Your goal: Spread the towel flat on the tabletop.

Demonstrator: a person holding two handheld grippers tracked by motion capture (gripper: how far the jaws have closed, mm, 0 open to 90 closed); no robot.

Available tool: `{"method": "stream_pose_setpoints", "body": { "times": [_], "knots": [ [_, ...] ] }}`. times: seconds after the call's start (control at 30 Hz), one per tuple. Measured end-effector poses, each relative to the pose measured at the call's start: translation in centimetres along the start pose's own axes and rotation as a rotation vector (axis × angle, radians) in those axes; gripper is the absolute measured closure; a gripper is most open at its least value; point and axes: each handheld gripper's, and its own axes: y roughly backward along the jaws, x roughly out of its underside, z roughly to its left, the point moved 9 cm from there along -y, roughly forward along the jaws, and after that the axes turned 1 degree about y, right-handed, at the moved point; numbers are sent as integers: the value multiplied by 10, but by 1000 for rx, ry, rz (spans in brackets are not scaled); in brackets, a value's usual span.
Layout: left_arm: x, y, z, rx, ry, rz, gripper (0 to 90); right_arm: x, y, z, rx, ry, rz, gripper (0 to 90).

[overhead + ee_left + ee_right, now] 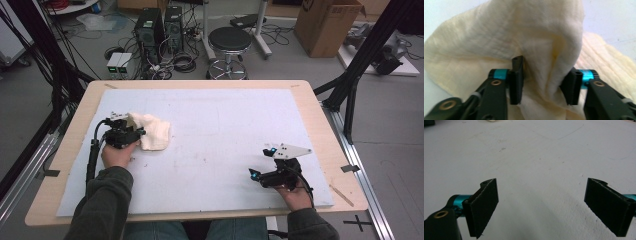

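We are seeing 1 cream cloth (152,131) lying bunched on the left part of the bench (315,115), on the pale blue-white mat (220,145) that is covering most of the wooden top. The cloth is sitting well inside the mat's left edge, and a wide stretch of bare mat is lying open between it and the right gripper (257,167).

The left gripper (131,126) is pressing into the near side of the cloth. In the left gripper view its 2 black pads are standing about half apart, with a raised fold of the cloth (524,37) bunching up between them and touching both, so we are reading this as a grip on the fold.

The right gripper is resting near the front right corner of the mat, well apart from the cloth. In the right gripper view its jaws are standing wide with bare mat (541,157) between them, holding nothing.

Beyond the bench we are counting 1 round stool (229,40), 2 computer towers (159,26) amid loose cables, and 1 cardboard box (325,25) on the grey floor.
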Motion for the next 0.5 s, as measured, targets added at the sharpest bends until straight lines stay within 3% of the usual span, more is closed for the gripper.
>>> {"method": "stream_pose_setpoints", "body": {
  "times": [0.23,0.5],
  "knots": [
    [4,-3,-1,-18,-24,19,748,0,-1,1,-7,6,3,115],
    [2,-2,-1,-16,5,10,814,0,-2,2,-11,15,4,115]
  ]
}}
